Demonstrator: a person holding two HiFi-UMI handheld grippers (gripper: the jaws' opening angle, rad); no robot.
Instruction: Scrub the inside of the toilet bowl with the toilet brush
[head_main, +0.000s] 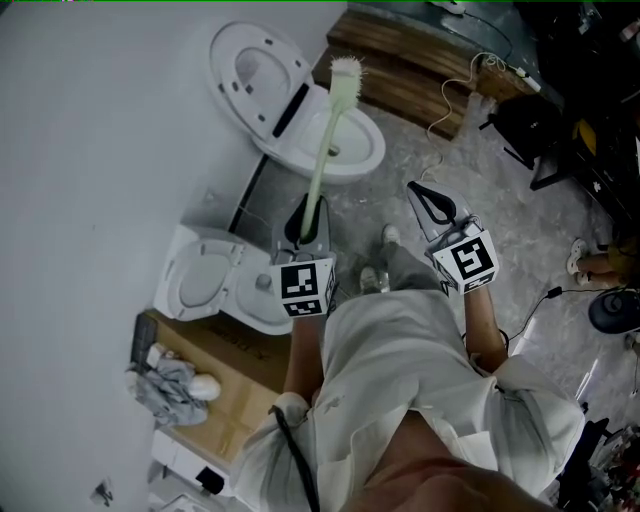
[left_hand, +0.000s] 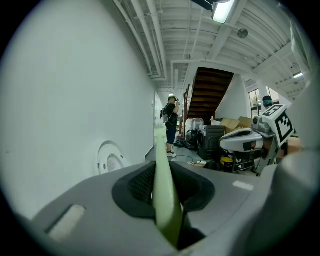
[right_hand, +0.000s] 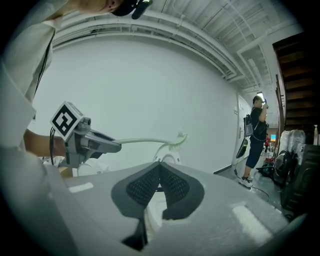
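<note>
A white toilet (head_main: 345, 150) with its lid (head_main: 245, 65) raised stands against the wall. My left gripper (head_main: 305, 218) is shut on the pale green handle of the toilet brush (head_main: 322, 150). The bristle head (head_main: 346, 70) hangs in the air over the back of the bowl. In the left gripper view the handle (left_hand: 164, 190) runs out between the jaws of the left gripper (left_hand: 162, 172). My right gripper (head_main: 428, 200) hovers right of the bowl, shut on nothing. The right gripper view shows the right gripper (right_hand: 160, 177) with pads together, and the brush (right_hand: 150, 141) beyond it.
A second toilet (head_main: 215, 285) stands to the left, with a cardboard box (head_main: 235, 385) and a grey rag (head_main: 165, 385) nearby. Wooden steps (head_main: 420, 60) and loose cables (head_main: 455, 100) lie beyond the bowl. A person (left_hand: 171, 125) stands far down the corridor.
</note>
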